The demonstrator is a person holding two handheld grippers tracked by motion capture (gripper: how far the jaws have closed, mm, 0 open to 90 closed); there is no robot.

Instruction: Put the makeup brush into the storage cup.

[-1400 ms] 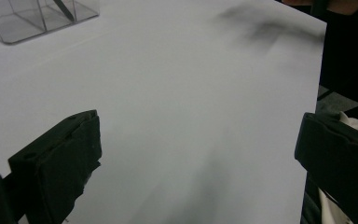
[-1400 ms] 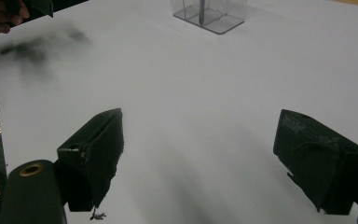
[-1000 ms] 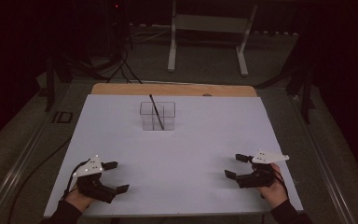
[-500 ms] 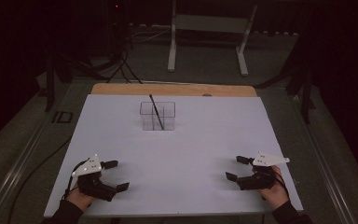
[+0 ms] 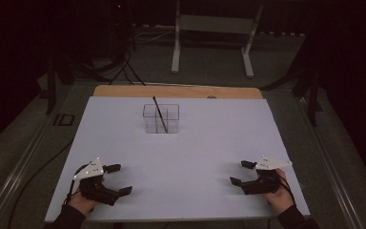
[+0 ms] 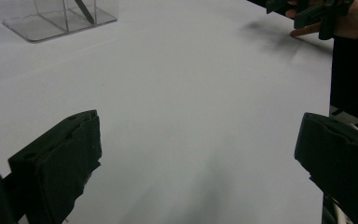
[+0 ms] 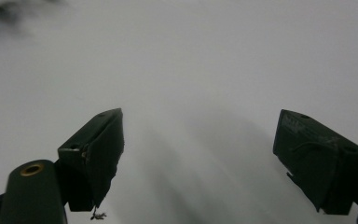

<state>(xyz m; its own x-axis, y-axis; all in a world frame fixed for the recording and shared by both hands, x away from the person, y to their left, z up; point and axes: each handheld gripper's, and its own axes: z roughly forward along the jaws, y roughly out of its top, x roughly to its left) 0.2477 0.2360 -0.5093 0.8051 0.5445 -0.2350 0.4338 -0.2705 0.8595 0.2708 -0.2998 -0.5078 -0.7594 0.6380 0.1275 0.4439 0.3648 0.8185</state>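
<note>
A clear plastic box (image 5: 161, 119) with compartments stands at the middle back of the white table (image 5: 195, 143), and a thin dark stick (image 5: 159, 113) leans in it. That box (image 6: 56, 16) also appears far off in the left gripper view. My left gripper (image 5: 119, 178) rests near the front left corner, open, with nothing between its jaws (image 6: 200, 158). My right gripper (image 5: 240, 172) sits near the front right corner, also open and empty (image 7: 198, 154). Both are far from the box. The right hand and its gripper (image 6: 317, 14) show at the top right of the left gripper view.
A wooden strip (image 5: 176, 91) runs along the table's far edge. Beyond it stands a white metal frame (image 5: 209, 33) on the floor, with cables (image 5: 119, 67) at the back left. A metal rail (image 5: 19, 167) runs along the table's left side.
Both hands have drawn back slightly toward the front edge of the table. The box and stick stay in place.
</note>
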